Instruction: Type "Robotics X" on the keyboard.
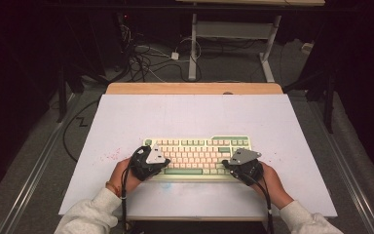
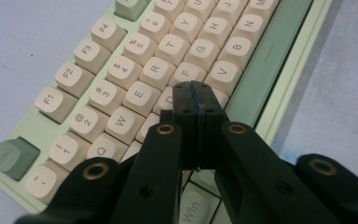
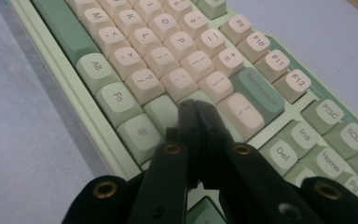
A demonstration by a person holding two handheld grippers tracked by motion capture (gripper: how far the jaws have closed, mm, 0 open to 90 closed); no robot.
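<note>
With fingers closed, both grippers, left gripper (image 1: 161, 162) and right gripper (image 1: 228, 164), rest over the keyboard (image 1: 197, 156).

Keyboard (image 1: 197, 157) pale green, cream keys; tongs (image 2: 196, 89) black.

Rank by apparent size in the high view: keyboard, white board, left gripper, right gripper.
1. white board
2. keyboard
3. left gripper and right gripper: about alike, no ranking.

Pale grey sleeves (image 1: 95, 212) cover both forearms, and each black gripper, left (image 1: 163, 165) and right (image 1: 227, 166), carries a grey three-cornered plate (image 1: 154, 155), brass-ringed screw holes (image 2: 166, 129) and a trailing black cable (image 1: 124, 204).
</note>
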